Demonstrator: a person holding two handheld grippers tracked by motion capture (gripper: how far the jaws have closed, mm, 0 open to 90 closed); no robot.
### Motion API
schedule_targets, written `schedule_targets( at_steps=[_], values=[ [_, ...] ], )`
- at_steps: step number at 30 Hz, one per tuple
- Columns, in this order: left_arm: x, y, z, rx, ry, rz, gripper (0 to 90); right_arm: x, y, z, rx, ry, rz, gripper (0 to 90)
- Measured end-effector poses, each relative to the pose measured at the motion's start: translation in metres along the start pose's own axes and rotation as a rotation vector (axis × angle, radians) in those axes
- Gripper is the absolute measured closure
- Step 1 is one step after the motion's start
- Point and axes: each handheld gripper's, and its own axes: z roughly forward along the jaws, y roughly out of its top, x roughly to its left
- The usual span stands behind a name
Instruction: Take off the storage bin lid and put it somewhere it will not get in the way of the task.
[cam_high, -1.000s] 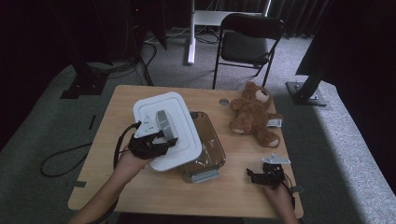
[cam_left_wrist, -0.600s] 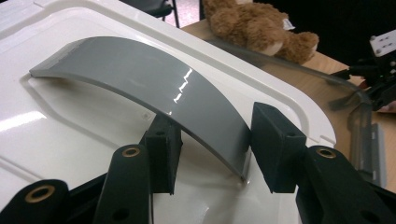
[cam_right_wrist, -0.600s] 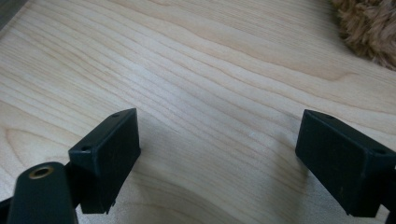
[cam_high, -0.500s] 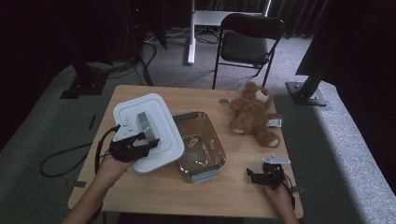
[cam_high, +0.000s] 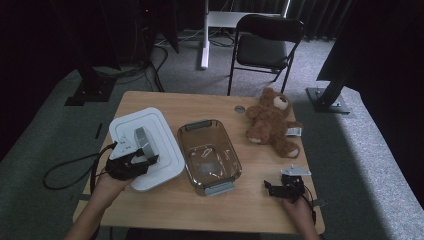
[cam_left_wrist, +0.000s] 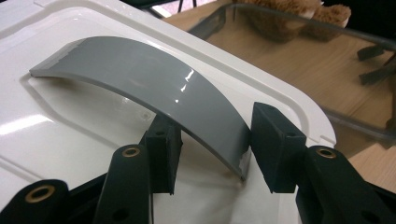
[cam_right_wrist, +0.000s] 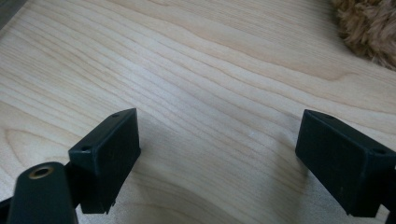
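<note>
Lid (cam_high: 150, 145): left of glass dish (cam_high: 210, 156), low over table (cam_high: 200, 105).
Left gripper (cam_left_wrist: 212, 144): pinching lid's grey handle (cam_left_wrist: 140, 79).
Right gripper (cam_right_wrist: 217, 154): spread, empty.

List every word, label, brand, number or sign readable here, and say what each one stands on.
No readable text anywhere.
Teddy bear: a small pale tag at its side, too small to read.
White lid and its grey handle: plain, no print.
Clear container: something pale lies inside, too blurred to tell any print.
</note>
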Motion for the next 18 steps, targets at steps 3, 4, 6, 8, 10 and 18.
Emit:
schedule_targets(
  at_steps=[3, 4, 6, 8, 10, 18],
  values=[
    [0.003, -0.006, 0.001, 0.008, -0.001, -0.012, 55.0, 0.0, 0.0, 0.0, 0.0, 0.0, 0.0, 12.8],
    [0.004, -0.008, 0.001, 0.007, -0.004, -0.015, 55.0, 0.0, 0.0, 0.0, 0.001, -0.001, 0.002, 12.8],
    [0.006, -0.012, 0.004, 0.014, -0.007, -0.022, 55.0, 0.0, 0.0, 0.0, 0.001, -0.002, 0.003, 12.8],
    [0.007, -0.016, 0.008, 0.021, -0.025, -0.032, 55.0, 0.0, 0.0, 0.0, 0.0, -0.003, 0.003, 12.8],
    [0.008, -0.022, 0.013, 0.023, -0.041, -0.035, 55.0, 0.0, 0.0, 0.0, 0.001, -0.003, 0.002, 12.8],
    [0.011, -0.047, 0.04, 0.054, -0.083, -0.049, 55.0, 0.0, 0.0, 0.0, 0.001, -0.003, 0.002, 12.8]
  ],
)
